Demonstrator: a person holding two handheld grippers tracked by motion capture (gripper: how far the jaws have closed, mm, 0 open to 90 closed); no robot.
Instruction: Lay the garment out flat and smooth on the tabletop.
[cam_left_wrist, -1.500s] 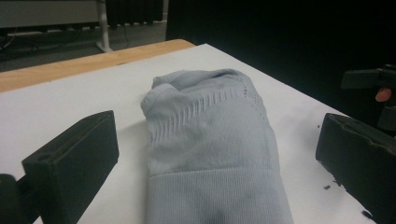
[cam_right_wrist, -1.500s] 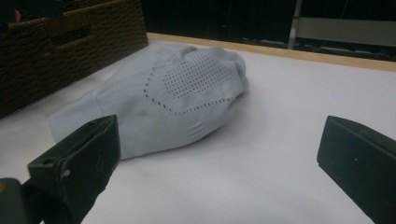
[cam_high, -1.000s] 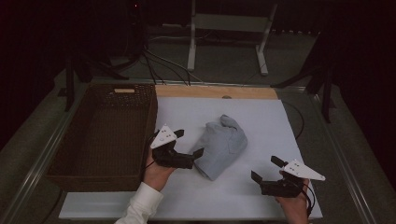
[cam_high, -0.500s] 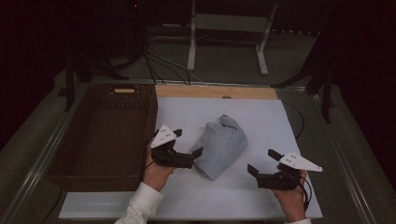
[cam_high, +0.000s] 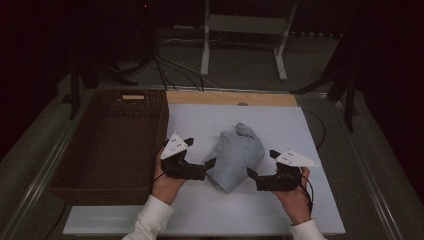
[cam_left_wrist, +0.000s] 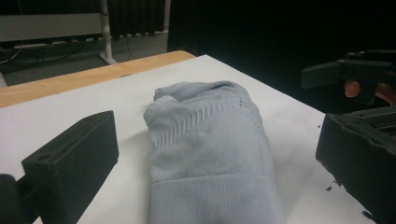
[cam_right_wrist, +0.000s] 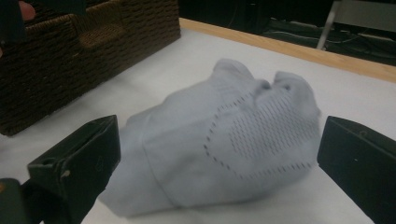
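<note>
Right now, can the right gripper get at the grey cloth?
Probably yes: the right gripper is open beside the grey cloth, with only bare white table between them.

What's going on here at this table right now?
A person holds a hand-held gripper in each hand and is closing in on a light blue garment bunched up on the white table. The left hand-held gripper sits at the garment's left side and the right hand-held gripper at its near right end. Both have their jaws open around the cloth, and neither has clamped it. A brown wicker basket stands at the left of the table.
</note>
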